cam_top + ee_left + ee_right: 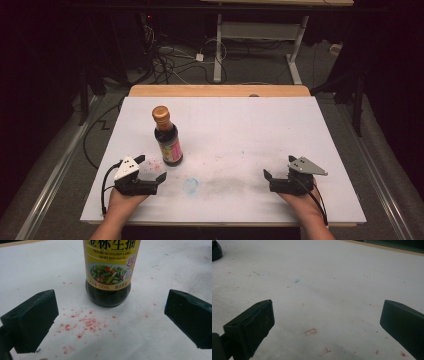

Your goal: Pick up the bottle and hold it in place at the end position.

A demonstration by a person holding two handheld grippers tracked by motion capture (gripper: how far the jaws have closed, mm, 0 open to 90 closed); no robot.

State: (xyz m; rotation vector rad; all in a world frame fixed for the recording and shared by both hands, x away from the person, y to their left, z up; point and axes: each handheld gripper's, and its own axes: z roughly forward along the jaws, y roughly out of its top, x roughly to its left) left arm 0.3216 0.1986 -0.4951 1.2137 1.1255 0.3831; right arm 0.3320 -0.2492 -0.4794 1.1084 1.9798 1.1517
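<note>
In the left tool view, the dark glass soy sauce bottle with the yellow label [110,272] is cut off above its label by the top edge. In the right tool view just a dark sliver of its base [215,251] shows at the top left corner.

place: lab | evidence: cable tangle [167,60] on floor, adjustable desk frame [260,37], dark curtained surroundings, stained white table [250,130]

Left gripper [110,322]: jaws spread wide, nothing between the pads. Soy sauce bottle [108,277] stands upright straight ahead, centred between the jaws but beyond their tips, no contact. Yellow label reads "Premium Golden Label Light Soy Sauce", 500mL, dark liquid below it. Red specks [85,323] scattered on the white table [32,272] just in front of the bottle's base.
</note>
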